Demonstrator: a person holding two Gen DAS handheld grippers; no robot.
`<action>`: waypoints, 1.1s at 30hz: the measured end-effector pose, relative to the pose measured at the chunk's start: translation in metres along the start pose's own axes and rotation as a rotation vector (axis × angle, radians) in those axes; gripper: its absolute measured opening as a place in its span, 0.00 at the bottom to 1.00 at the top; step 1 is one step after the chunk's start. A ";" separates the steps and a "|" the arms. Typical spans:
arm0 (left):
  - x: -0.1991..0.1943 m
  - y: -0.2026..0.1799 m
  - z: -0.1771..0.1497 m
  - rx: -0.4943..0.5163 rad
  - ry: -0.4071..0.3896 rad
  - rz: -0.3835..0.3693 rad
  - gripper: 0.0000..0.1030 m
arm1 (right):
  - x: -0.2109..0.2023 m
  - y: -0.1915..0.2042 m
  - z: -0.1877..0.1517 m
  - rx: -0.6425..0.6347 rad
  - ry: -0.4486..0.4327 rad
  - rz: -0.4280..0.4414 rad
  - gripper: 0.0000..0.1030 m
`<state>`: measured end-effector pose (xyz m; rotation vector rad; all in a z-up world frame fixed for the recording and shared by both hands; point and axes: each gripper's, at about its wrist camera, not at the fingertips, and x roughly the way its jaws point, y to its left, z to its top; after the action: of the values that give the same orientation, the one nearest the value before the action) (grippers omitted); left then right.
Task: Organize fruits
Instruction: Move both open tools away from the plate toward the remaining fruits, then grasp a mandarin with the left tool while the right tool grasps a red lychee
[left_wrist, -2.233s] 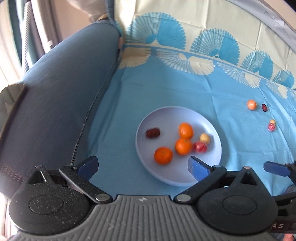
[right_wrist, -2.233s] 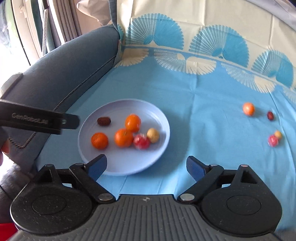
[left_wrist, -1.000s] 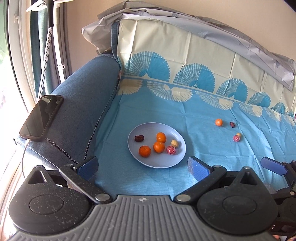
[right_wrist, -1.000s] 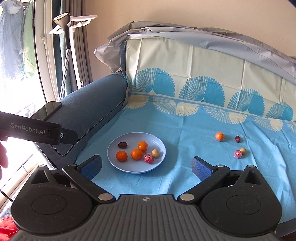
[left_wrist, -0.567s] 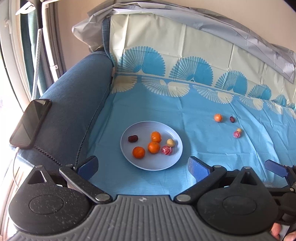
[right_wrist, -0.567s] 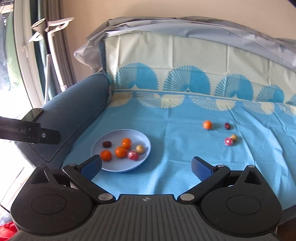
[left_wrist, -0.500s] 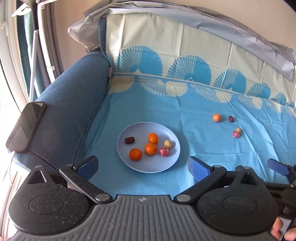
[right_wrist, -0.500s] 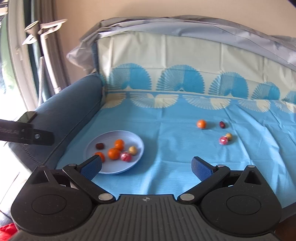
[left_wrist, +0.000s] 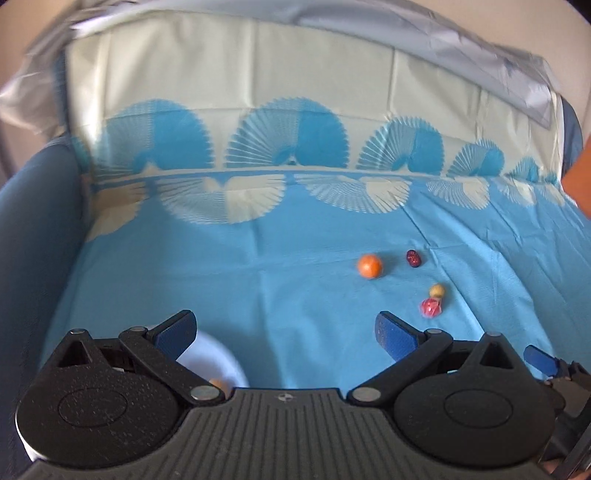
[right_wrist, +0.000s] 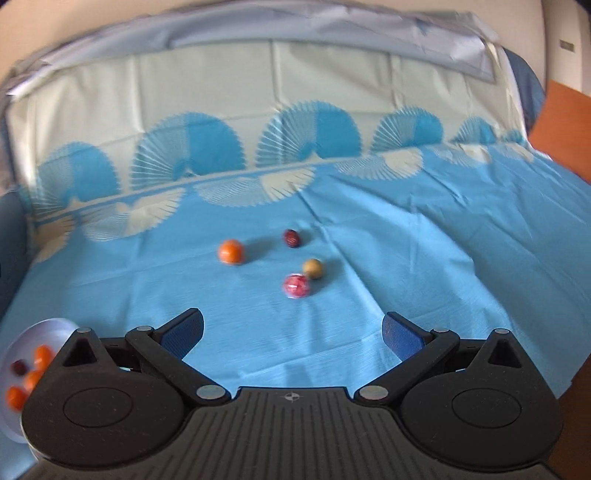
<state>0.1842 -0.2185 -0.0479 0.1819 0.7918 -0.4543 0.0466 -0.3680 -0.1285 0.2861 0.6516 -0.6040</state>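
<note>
Several loose fruits lie on the blue cloth: an orange (right_wrist: 231, 252), a dark red date (right_wrist: 291, 237), a yellow-brown fruit (right_wrist: 313, 268) and a pink wrapped one (right_wrist: 295, 285). They also show in the left wrist view: the orange (left_wrist: 369, 266), date (left_wrist: 413, 257), yellow fruit (left_wrist: 437, 290), pink one (left_wrist: 430, 307). The lilac plate (right_wrist: 40, 332) with several fruits sits at lower left; its rim (left_wrist: 218, 354) peeks behind the left fingers. My left gripper (left_wrist: 284, 330) and right gripper (right_wrist: 291, 328) are open and empty, short of the fruits.
The patterned cloth covers a sofa seat and backrest. The dark blue armrest (left_wrist: 33, 229) stands at the left. An orange-brown panel (right_wrist: 561, 129) stands at the right. The right gripper's finger (left_wrist: 541, 360) shows at the left view's lower right.
Both grippers have swung right, from the plate toward the loose fruits. The plate has slid to the lower left of both views. Both stay open.
</note>
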 end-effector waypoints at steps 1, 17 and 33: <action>0.025 -0.009 0.008 0.009 0.015 -0.010 1.00 | 0.015 0.000 0.001 0.008 0.008 -0.020 0.99; 0.251 -0.078 0.047 0.090 0.161 -0.128 1.00 | 0.164 0.019 -0.008 0.002 0.018 -0.176 0.99; 0.208 -0.092 0.037 0.211 0.140 -0.240 0.39 | 0.146 0.008 -0.002 0.066 -0.046 -0.148 0.31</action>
<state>0.2936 -0.3798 -0.1713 0.3193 0.9067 -0.7595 0.1430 -0.4244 -0.2235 0.2864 0.6123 -0.7727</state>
